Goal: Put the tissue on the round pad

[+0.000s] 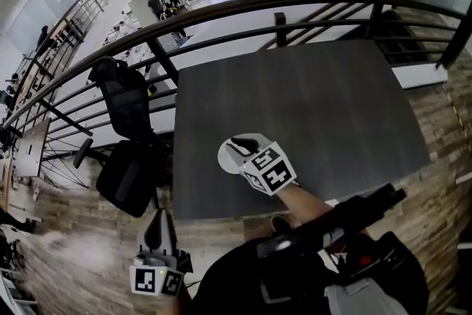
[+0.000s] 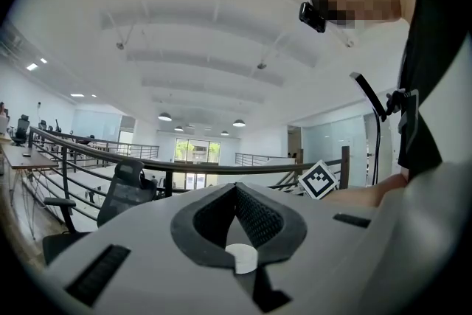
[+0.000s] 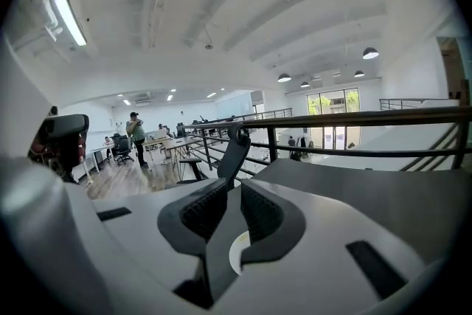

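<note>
Dark grey bench (image 1: 332, 107): we see it close behind a curved black railing (image 1: 295, 0), bare apart from the pad.
Round pad (image 1: 225, 158): white, lying near the bench's front edge, partly covered by the right gripper.
Tissue: we cannot find it in any view.
Right gripper (image 1: 240, 146): we hold it directly over the pad, marker cube towards us. Its fingers (image 3: 262, 214) stand slightly apart, with only bench surface showing in the narrow gap between them.
Left gripper (image 1: 156, 229): we hold it well off the bench, low at our left over the wooden floor (image 1: 74, 254). Its fingers (image 2: 258, 217) meet at the tips with nothing between them.
Chair (image 1: 129, 129): black, standing beside the bench's left edge.
</note>
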`<act>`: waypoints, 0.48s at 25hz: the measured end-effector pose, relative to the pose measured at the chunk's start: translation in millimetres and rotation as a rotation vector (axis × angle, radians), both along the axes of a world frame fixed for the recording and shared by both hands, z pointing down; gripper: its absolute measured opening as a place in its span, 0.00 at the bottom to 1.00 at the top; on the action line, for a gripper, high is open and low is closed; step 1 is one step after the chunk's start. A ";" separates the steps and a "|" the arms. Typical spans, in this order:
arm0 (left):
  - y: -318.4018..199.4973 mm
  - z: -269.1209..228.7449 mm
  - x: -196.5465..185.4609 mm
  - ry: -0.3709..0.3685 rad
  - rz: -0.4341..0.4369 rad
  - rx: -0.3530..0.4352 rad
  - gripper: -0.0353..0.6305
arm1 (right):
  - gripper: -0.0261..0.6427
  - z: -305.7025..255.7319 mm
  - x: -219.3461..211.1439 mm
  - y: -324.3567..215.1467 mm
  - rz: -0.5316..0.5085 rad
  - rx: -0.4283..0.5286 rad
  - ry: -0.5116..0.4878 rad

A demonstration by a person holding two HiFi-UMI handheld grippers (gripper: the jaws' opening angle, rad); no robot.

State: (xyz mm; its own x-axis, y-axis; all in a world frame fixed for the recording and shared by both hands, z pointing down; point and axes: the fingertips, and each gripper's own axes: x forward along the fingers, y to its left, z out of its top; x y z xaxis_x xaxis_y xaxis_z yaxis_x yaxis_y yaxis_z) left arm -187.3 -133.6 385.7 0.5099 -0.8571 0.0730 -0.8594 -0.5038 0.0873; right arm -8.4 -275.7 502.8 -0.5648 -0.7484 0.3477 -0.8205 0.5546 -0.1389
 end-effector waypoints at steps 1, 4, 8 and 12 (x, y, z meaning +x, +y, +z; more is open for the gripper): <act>0.3 0.6 1.8 0.005 0.015 0.002 0.06 | 0.12 -3.7 2.1 4.9 0.010 0.005 -0.006; 1.2 0.5 6.4 0.017 0.059 0.007 0.06 | 0.10 -14.4 9.3 17.6 0.049 0.015 -0.023; -2.8 -0.9 11.5 0.019 0.106 0.018 0.06 | 0.04 -32.7 18.6 32.9 0.093 0.054 -0.029; -6.7 -2.7 18.4 0.025 0.148 0.028 0.06 | 0.04 -51.6 23.5 53.1 0.128 0.093 -0.053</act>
State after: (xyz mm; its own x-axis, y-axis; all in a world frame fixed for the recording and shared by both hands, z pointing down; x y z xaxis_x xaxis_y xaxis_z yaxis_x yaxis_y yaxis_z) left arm -169.0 -140.3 383.1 0.6324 -0.7738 0.0355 -0.7731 -0.6276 0.0920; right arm 15.1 -222.6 451.2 -0.4786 -0.8429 0.2459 -0.8780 0.4585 -0.1372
